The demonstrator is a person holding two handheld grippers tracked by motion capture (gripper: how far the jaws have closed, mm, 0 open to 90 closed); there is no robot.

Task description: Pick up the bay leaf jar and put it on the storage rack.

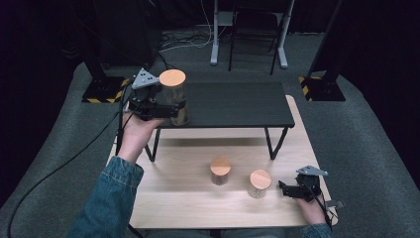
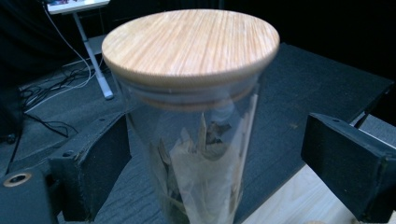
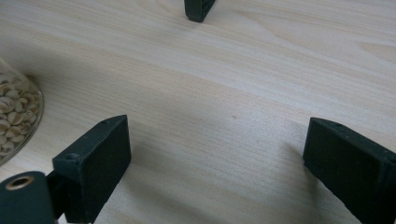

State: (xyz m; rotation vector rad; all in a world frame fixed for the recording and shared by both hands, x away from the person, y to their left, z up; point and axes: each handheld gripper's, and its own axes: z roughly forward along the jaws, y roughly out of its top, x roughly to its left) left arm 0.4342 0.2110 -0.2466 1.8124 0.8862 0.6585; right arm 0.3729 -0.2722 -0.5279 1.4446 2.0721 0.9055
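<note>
- At the upper left of the high view, the left gripper (image 1: 166, 110) sits around a tall glass jar (image 1: 176, 101) with a round wooden lid (image 1: 172, 78), at the left end of the dark raised shelf (image 1: 233, 104).
- Its own view shows the jaws spread wide, one black pad (image 2: 100, 163) at lower left close to the glass and the other (image 2: 345, 163) at lower right well apart from it; the jar (image 2: 201, 154) stands between them, unclamped.
- Whether the jar's base rests on the shelf cannot be told for sure, though it appears upright at the edge.
- The step looks like either gripping or letting go of the jar; either way, the jaws are best kept level, centred on the glass below the lid and moved straight, so the tall jar does not tip off the shelf's edge.
- The left forearm, in a denim sleeve (image 1: 111, 198), reaches up from the bottom left, the hand (image 1: 136, 136) under the gripper.
- At lower right, the right gripper (image 1: 287, 190) rests low by the light wooden table (image 1: 188, 203), jaws wide apart and empty.
- Two shorter lidded jars (image 1: 220, 171) (image 1: 259, 183) stand at centre; the right one, holding pale nuts (image 3: 14, 121), is just beside the right gripper.
</note>
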